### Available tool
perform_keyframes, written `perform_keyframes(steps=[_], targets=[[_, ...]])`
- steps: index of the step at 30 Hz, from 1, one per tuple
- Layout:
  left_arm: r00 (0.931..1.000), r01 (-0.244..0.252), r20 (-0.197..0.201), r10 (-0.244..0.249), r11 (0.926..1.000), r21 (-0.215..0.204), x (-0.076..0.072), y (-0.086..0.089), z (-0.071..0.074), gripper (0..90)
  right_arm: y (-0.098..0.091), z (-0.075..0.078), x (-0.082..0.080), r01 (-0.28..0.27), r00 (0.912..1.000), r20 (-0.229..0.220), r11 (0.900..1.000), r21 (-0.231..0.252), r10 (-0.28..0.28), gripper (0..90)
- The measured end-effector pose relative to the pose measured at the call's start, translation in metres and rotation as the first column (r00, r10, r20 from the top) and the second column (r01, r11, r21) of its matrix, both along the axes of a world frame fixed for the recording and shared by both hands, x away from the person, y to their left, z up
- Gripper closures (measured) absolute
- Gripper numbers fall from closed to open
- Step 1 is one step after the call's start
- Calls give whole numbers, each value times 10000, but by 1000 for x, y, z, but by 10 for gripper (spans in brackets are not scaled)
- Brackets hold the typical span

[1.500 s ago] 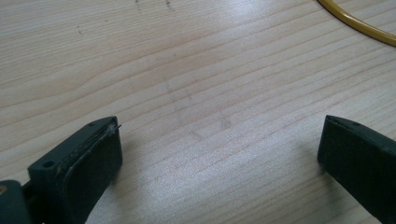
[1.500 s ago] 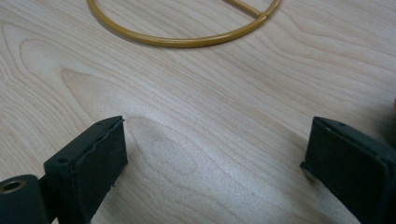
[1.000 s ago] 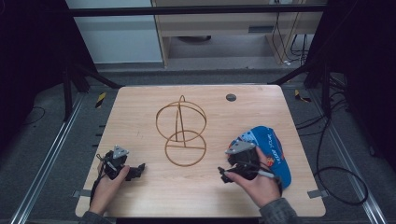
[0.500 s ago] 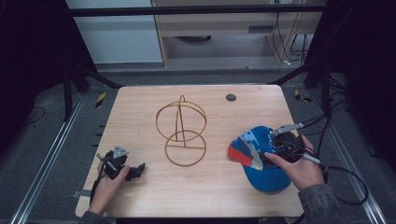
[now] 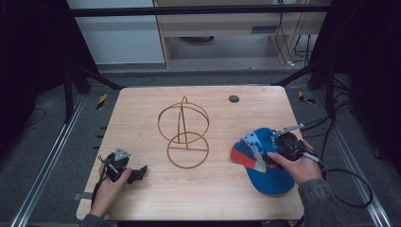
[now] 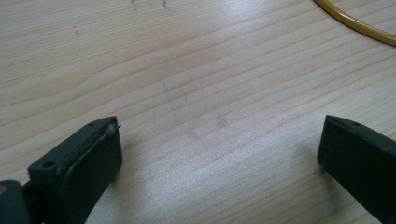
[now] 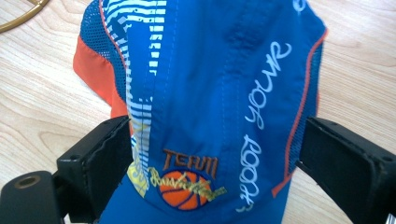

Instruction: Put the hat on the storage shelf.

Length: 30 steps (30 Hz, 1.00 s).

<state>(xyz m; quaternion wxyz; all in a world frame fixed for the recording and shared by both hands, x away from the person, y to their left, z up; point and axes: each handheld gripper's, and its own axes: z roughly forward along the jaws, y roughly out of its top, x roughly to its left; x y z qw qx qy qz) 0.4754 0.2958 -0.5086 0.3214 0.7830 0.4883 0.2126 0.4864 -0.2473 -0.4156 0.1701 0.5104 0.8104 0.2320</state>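
One cap, one wire stand, two grippers

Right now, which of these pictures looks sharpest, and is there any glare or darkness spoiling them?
High view: dim and soft, the surroundings nearly black, only the table lit. Left gripper view: pale glare on the wood between the jaws, which look slightly blurred. Right gripper view: brightest and crispest, the lettering on the blue cap readable.

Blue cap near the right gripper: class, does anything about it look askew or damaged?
Nothing stands out. The blue cap lies intact on the table, between the open jaws of the right gripper, beside the wire stand.
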Motion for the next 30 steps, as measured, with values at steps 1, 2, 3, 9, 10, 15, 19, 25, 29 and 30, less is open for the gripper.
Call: perform_keyframes(steps=[1,2,3,9,10,15,19,25,29,30], targets=[[10000,-1,-2,1,10000,0,0,0,0,0,1,-2,1,35,10000,-62,10000,32,-35,102],[10000,13,-15,-13,10000,5,0,0,0,0,1,-3,3,13,10000,-83,10000,-9,-13,101],[10000,5,-7,-5,10000,5,0,0,0,0,1,-4,5,41,9999,-147,10000,19,-40,101],[10000,21,-18,-21,10000,-2,0,0,0,0,-1,-9,12,193,9989,-431,9996,206,-184,79],[10000,17,-16,-17,10000,-5,0,-1,0,0,0,-9,14,160,9990,-432,9997,193,-151,81],[10000,5,15,-5,10000,-29,0,-1,0,0,3,-11,17,113,9984,-560,9997,200,-101,126],[10000,-15,31,16,10000,-50,0,-2,0,0,2,-12,18,17,9977,-673,9996,265,1,215],[10000,15,0,-15,10000,-8,0,-2,0,0,1,-16,21,16,9948,-1017,9992,399,24,406],[10000,39,-9,-39,10000,12,0,-2,0,0,-1,-18,22,-82,9935,-1130,9987,507,139,538],[10000,16,20,-16,10000,-34,0,-2,0,0,-2,-18,22,-100,9928,-1186,9983,579,168,570]])
